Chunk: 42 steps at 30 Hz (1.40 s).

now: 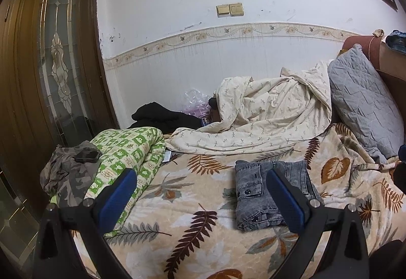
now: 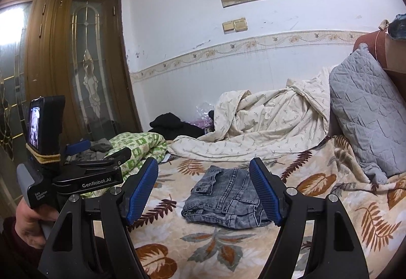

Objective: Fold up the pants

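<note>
Item: jeans (image 2: 224, 199), grey, folded into a compact bundle, lying mid-blanket (image 2: 228, 248) on the bed. Left gripper (image 1: 203, 199) and right gripper (image 2: 205, 191): both spread wide, empty, clear of the cloth. Folding apparently complete; nothing evidently left.

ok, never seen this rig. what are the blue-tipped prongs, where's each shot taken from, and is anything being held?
No robot arm here: a person carries a handheld two-finger gripper in each hand, each with a fisheye camera looking along its fingers. One picture is from the left gripper, the other from the right gripper; the blue parts are the finger pads. The right view also shows the left gripper from the side, with a hand on its handle. Both point at a bed with a leaf-print blanket. On it lie grey jeans, already folded into a compact stack. A cream duvet, a grey pillow and a green checked quilt surround them. Both grippers are open and hold nothing.
</note>
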### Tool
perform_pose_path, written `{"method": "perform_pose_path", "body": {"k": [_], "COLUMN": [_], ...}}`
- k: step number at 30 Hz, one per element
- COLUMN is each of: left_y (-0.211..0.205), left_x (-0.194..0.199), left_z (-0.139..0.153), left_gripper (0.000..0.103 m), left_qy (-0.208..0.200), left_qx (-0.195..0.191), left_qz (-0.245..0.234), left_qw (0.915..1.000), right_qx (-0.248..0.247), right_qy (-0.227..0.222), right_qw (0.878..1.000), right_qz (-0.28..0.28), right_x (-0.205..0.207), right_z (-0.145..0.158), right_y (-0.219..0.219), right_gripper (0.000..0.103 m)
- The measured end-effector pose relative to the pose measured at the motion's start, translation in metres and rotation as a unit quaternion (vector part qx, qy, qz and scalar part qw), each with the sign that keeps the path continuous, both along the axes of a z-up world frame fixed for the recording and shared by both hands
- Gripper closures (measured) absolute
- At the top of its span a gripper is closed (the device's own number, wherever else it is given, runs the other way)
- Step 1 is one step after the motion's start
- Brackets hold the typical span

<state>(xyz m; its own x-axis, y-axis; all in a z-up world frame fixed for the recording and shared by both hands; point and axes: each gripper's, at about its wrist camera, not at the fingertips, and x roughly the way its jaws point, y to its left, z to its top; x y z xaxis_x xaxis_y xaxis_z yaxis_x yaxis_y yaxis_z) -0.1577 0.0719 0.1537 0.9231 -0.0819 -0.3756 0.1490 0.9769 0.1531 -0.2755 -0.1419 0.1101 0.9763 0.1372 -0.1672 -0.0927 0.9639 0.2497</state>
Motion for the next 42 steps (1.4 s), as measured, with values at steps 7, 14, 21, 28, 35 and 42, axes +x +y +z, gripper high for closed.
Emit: {"method": "perform_pose_path", "body": {"k": [7, 14, 21, 28, 35, 42], "left_y": [0.001, 0.002, 0.005, 0.005, 0.006, 0.007], "left_x": [0.002, 0.004, 0.007, 0.008, 0.011, 0.013], "left_z": [-0.003, -0.008, -0.011, -0.015, -0.02, -0.023], "left_gripper": [0.0, 0.0, 0.0, 0.0, 0.0, 0.0], "left_qy": [0.005, 0.013, 0.017, 0.022, 0.027, 0.032], "left_qx": [0.0, -0.001, -0.002, 0.0, 0.002, 0.003], "left_qz": [0.0, 0.001, 0.006, 0.01, 0.015, 0.018], "left_qw": [1.0, 0.9999, 0.9998, 0.9997, 0.9995, 0.9993], "right_qx": [-0.006, -0.011, -0.01, -0.01, -0.011, -0.01], "right_qy": [0.006, 0.011, 0.014, 0.019, 0.026, 0.034], "right_qw": [1.0, 1.0, 1.0, 1.0, 0.999, 0.999], "right_qz": [0.002, 0.002, 0.001, -0.005, -0.018, -0.019], "right_x": [0.003, 0.005, 0.007, 0.01, 0.015, 0.019], "right_z": [-0.003, -0.006, -0.008, -0.011, -0.015, -0.02], "right_y": [0.003, 0.007, 0.009, 0.007, 0.006, 0.008], "right_gripper": [0.029, 0.029, 0.029, 0.029, 0.029, 0.029]}}
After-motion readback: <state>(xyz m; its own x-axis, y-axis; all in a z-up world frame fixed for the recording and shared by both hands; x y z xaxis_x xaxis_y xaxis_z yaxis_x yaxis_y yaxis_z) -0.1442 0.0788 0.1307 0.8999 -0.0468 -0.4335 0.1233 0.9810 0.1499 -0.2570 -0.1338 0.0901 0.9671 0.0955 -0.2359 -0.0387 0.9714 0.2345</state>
